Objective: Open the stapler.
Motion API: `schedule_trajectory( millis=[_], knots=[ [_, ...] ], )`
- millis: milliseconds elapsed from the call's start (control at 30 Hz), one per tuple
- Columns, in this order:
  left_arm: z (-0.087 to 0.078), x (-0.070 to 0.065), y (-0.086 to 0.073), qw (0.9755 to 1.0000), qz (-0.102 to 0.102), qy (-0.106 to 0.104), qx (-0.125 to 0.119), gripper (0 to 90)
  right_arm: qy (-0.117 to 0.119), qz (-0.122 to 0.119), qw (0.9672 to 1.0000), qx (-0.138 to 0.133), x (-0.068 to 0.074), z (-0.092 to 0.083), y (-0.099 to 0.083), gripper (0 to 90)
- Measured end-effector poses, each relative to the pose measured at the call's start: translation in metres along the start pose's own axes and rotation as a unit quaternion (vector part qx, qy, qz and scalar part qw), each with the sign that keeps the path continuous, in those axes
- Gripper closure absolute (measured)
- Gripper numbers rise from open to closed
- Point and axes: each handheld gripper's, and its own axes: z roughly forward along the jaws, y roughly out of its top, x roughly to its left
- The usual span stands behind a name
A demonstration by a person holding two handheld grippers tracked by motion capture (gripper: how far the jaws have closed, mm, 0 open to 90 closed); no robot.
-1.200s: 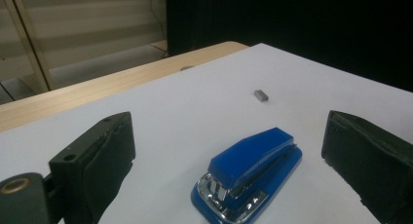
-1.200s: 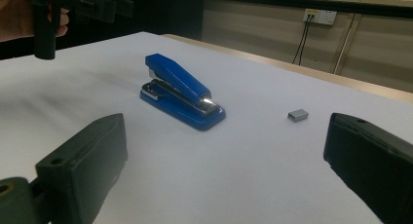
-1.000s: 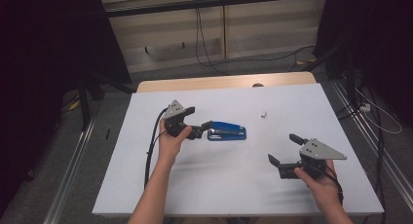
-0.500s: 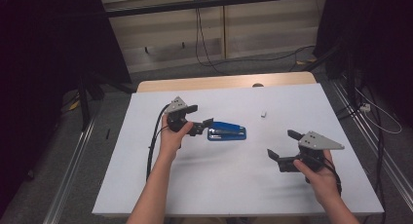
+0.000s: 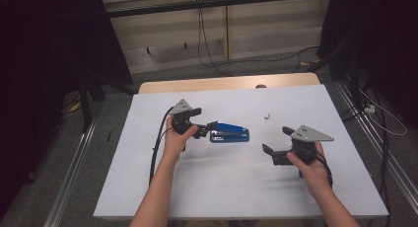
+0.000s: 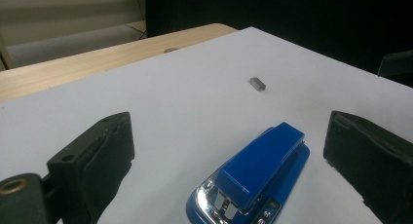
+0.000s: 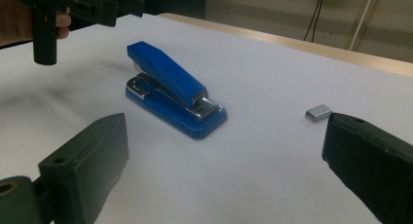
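my left gripper (image 5: 208, 129) is spread wide at the near end of the blue plastic stapler (image 5: 229, 133) lying mid white table (image 5: 148, 187), not touching. right gripper (image 5: 276, 145) also wide, well apart. small grey staple block (image 5: 266, 115) lies beyond.

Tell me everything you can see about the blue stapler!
The blue stapler looks like glossy plastic, with a flat base, a sloping top arm and shiny metal parts between them. It is closed and lies flat on the white table, near the middle. The left hand-held gripper is at its end, with open jaws on either side; nothing clearly touches it. A small grey staple block lies apart from it.
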Motion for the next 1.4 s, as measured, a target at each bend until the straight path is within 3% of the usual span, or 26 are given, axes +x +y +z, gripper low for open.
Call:
schedule_trajectory(
  millis=[200,267,367,433,700,767,800,933,1100,1133,1233,1333,1400],
  knots=[
    [-0.001,0.0,0.0,0.9998,0.014,0.007,0.014,4.7,-0.004,-0.001,0.9999,-0.016,-0.002,-0.001,0.01,2.5],
    [-0.001,0.002,-0.001,0.9998,0.013,0.009,0.015,9.4,-0.001,-0.001,0.9998,-0.02,-0.001,0.0,0.014,2.5],
    [-0.001,0.005,-0.002,0.9998,0.006,0.007,0.015,10.4,0.001,-0.003,0.9998,-0.017,0.0,0.003,0.017,2.5],
    [0.0,0.005,-0.004,0.9997,0.004,-0.006,0.022,10.4,0.002,-0.014,0.9999,-0.009,0.003,0.01,0.018,2.5],
    [0.005,0.006,-0.009,0.9988,0.006,-0.002,0.049,12.2,0.004,-0.005,1.0,-0.002,0.008,0.026,0.018,2.6],
    [0.007,0.007,-0.011,0.9982,0.0,-0.007,0.06,13.2,0.007,-0.003,1.0,0.002,0.01,0.031,0.018,2.6],
    [0.007,0.006,-0.011,0.998,0.003,-0.01,0.062,14.6,0.006,-0.013,0.9999,0.009,0.012,0.035,0.019,2.7],
    [0.008,0.007,-0.011,0.9984,0.001,-0.019,0.053,20.8,0.01,-0.013,0.9998,0.012,0.014,0.039,0.019,2.8],
    [0.014,0.008,-0.016,0.9976,0.018,-0.04,0.055,25.4,0.01,-0.013,0.9998,0.015,0.017,0.041,0.019,2.8],
    [0.017,0.009,-0.019,0.9965,0.029,-0.046,0.063,29.6,0.009,-0.012,0.9998,0.015,0.017,0.039,0.019,2.8],
    [0.021,0.007,-0.023,0.995,0.033,-0.053,0.078,32.7,0.008,-0.006,0.9999,0.012,0.016,0.038,0.018,2.8],
    [0.022,0.007,-0.024,0.9948,0.029,-0.052,0.082,33.2,0.01,-0.001,0.9999,0.012,0.014,0.038,0.016,2.9],
    [0.023,0.008,-0.024,0.9953,0.024,-0.058,0.073,36.1,0.009,0.0,0.9998,0.015,0.011,0.037,0.016,3.2]
  ],
)
